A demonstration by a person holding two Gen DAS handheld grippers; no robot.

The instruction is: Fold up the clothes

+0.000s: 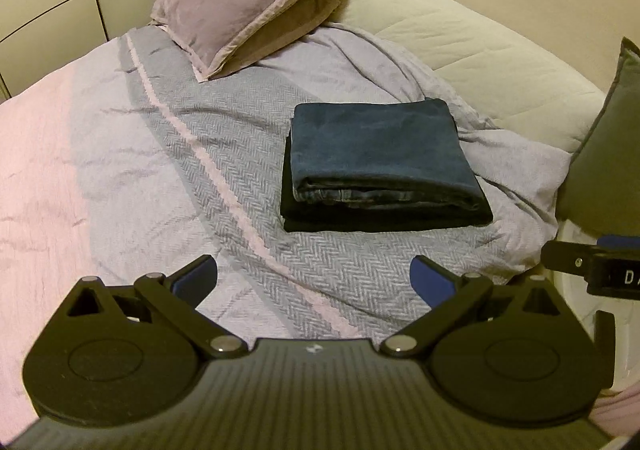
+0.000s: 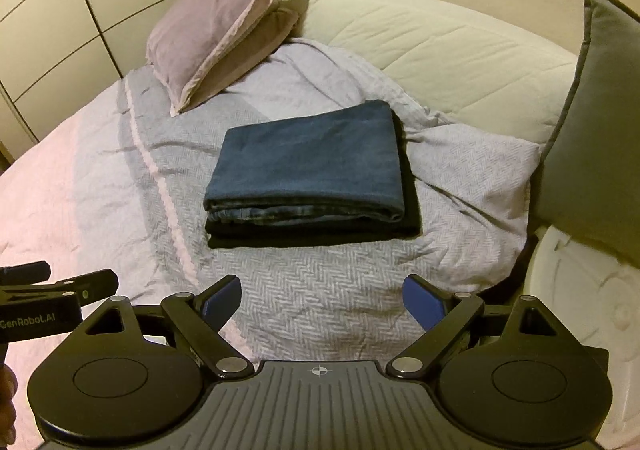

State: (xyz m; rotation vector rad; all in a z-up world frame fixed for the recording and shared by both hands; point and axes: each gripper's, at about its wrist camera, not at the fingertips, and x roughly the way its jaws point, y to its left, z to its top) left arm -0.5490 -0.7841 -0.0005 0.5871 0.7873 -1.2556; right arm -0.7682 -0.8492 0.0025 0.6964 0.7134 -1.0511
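Note:
Folded blue jeans [image 1: 380, 153] lie on top of a folded black garment [image 1: 384, 219] on the bed; the same stack shows in the right wrist view as blue jeans [image 2: 312, 165] over the black garment [image 2: 312, 236]. My left gripper [image 1: 316, 280] is open and empty, held above the bedspread short of the stack. My right gripper [image 2: 322, 302] is open and empty, also short of the stack. Each gripper's side shows at the edge of the other's view.
The bed has a grey herringbone bedspread [image 1: 224, 153] over a pink sheet [image 1: 36, 177]. Two mauve pillows [image 1: 240, 5] lie at the head, by a cream padded headboard [image 2: 440, 45]. A grey cushion [image 2: 600, 129] stands at the right over a white object [image 2: 588, 302].

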